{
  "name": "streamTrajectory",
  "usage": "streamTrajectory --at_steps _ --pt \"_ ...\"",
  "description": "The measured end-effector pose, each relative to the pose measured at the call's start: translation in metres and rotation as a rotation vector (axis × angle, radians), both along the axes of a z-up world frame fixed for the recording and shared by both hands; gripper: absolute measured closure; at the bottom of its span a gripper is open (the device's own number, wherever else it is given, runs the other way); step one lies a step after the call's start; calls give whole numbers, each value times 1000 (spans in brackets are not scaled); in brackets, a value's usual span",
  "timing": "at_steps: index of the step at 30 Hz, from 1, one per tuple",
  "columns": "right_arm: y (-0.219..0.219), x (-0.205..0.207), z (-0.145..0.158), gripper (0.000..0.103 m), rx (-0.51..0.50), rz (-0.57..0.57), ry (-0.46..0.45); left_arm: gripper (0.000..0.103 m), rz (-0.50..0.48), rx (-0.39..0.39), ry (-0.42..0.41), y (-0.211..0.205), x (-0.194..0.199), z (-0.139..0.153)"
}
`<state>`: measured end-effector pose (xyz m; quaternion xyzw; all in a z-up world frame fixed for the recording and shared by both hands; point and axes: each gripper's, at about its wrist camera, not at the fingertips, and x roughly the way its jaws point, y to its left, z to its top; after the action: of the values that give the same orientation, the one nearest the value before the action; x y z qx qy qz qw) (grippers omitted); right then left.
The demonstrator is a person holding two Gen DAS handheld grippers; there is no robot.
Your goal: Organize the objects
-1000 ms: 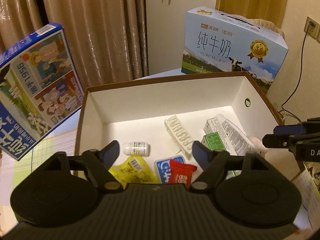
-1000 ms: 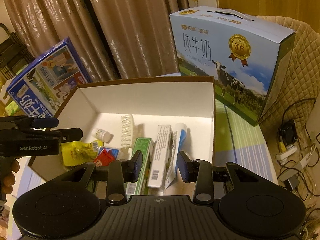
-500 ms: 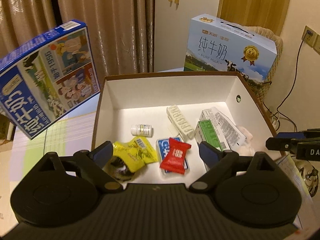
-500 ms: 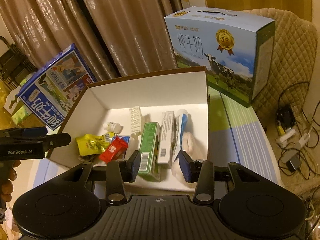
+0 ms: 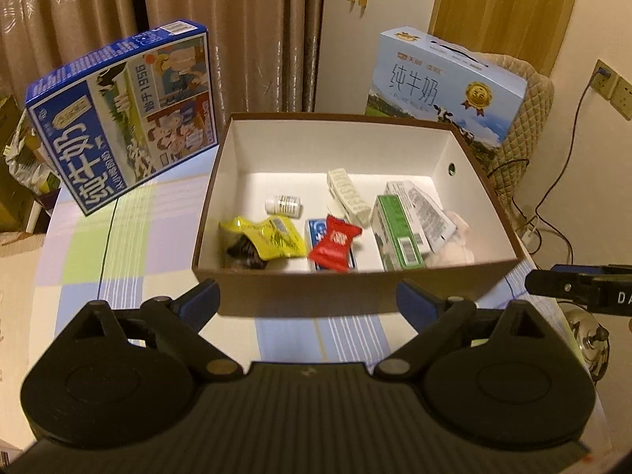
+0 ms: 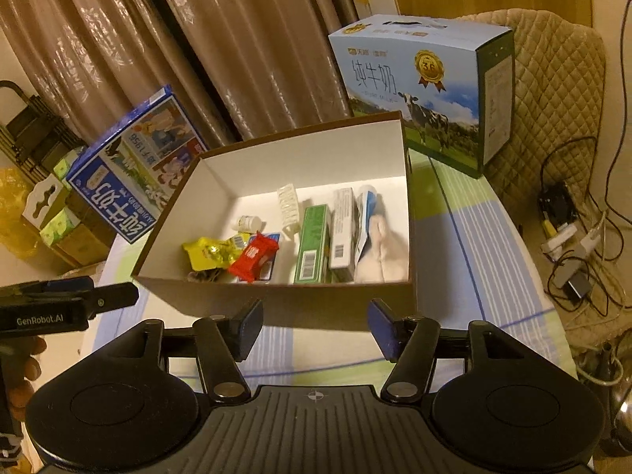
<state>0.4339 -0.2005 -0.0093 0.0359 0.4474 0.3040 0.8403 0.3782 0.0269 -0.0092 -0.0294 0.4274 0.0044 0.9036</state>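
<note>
A brown box with white inside [image 5: 300, 292] [image 6: 300, 308] stands on the checked tablecloth. In it lie a yellow packet [image 5: 272, 237] [image 6: 209, 252], a red candy wrapper [image 5: 335, 243] [image 6: 252, 257], a small white bottle [image 5: 282, 205] [image 6: 249, 222], a white blister strip [image 5: 349, 197], a green carton [image 5: 397, 233] [image 6: 314, 243], a white carton [image 6: 343, 233] and a pale cloth [image 6: 385, 252]. My left gripper [image 5: 308, 302] hangs before the box's near wall, jaws opening, nothing between them. My right gripper [image 6: 316, 326] is also before that wall, jaws opening and empty.
A dark blue milk carton [image 5: 126, 114] [image 6: 134, 170] leans at the back left. A light blue milk carton with a handle [image 5: 446, 87] [image 6: 426, 87] stands at the back right before a quilted chair [image 6: 553, 91]. Cables and plugs [image 6: 572, 237] lie on the floor right.
Both grippers have drawn back out of the box to in front of its near wall and risen a little. Their jaws have widened, the right one most. The box's contents stayed put.
</note>
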Motion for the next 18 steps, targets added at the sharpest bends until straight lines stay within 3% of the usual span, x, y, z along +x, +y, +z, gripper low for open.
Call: streamTrajectory --at_steps 18 --pt "-25 -79 14 45 -18 55 5 8 39 -5 25 -29 -97 7"
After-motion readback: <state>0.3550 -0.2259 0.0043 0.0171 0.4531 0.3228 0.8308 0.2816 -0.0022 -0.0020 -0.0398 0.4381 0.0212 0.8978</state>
